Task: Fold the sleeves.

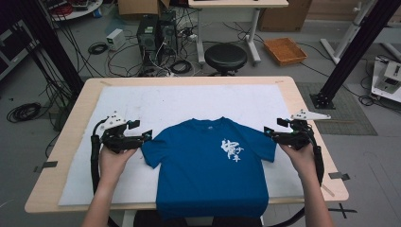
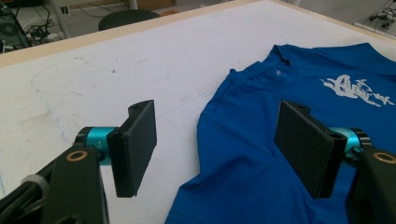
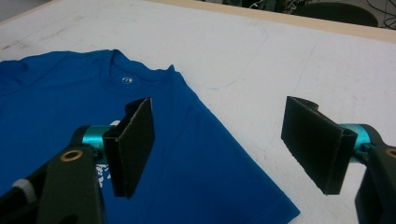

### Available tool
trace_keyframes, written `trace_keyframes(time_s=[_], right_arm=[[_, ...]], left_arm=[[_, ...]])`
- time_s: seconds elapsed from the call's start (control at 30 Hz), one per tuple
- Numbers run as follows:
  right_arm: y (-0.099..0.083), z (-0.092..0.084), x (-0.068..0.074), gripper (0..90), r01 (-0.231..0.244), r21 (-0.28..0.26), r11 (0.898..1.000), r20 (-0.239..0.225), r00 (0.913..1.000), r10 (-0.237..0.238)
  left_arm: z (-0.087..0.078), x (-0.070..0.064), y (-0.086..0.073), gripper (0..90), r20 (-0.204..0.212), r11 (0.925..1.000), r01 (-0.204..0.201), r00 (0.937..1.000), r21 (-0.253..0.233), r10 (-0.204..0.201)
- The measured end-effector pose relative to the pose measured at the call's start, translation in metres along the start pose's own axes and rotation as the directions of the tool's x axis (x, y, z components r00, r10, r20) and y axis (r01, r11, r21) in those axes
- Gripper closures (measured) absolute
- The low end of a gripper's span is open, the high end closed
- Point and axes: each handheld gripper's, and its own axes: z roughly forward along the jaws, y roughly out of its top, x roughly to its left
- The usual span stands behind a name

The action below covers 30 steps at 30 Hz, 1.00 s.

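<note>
A blue shirt point(image 1: 210, 165) lies flat on the table point(image 1: 66, 142), hem over the near edge. Left gripper point(image 1: 144, 137) and right gripper point(image 1: 269, 133) are poised at the sleeves, jaws apart (nothing held). Sleeve grasps are judged next.

High view's pretty dim and soft, corners darker around 11 and 1 o'clock. Both gripper views are brighter, evenly lit, jaws slightly blurry up close, no glare.

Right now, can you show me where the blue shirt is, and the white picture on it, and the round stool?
blue shirt point(image 1: 198, 165), high view, middle of its front.
white picture point(image 1: 231, 150), high view, centre of the chest print.
round stool point(image 1: 225, 56), high view, top of its black seat.
</note>
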Motion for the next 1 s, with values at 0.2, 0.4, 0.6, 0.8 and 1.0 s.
trace_keyframes(time_s=[0.2,0.4,0.6,0.8,1.0], right_arm=[[0.0,-0.001,-0.001,26.8,-0.005,-0.006,1.0,0.001,1.0,0.005],[-0.001,0.001,-0.001,27.7,-0.007,-0.001,1.0,-0.008,0.9999,0.007],[-0.001,0.001,-0.001,28.2,-0.005,-0.004,1.0,-0.007,1.0,0.005],[-0.002,0.0,-0.001,28.4,-0.005,-0.01,1.0,-0.009,0.9999,0.005],[-0.001,0.001,-0.001,28.4,0.002,-0.013,1.0,-0.014,0.9999,-0.002]], left_arm=[[0.001,0.004,-0.003,31.4,0.01,0.9998,0.009,0.9999,0.019,-0.009],[0.002,0.011,-0.008,31.5,0.002,0.9992,0.025,0.9997,0.032,-0.025],[0.004,0.019,-0.017,36.5,-0.024,0.9958,0.052,0.9984,0.076,-0.05],[0.002,0.031,-0.025,40.5,-0.033,0.9907,0.098,0.9949,0.094,-0.096],[0.006,0.036,-0.03,46.1,-0.037,0.9805,0.123,0.9922,0.153,-0.119]])
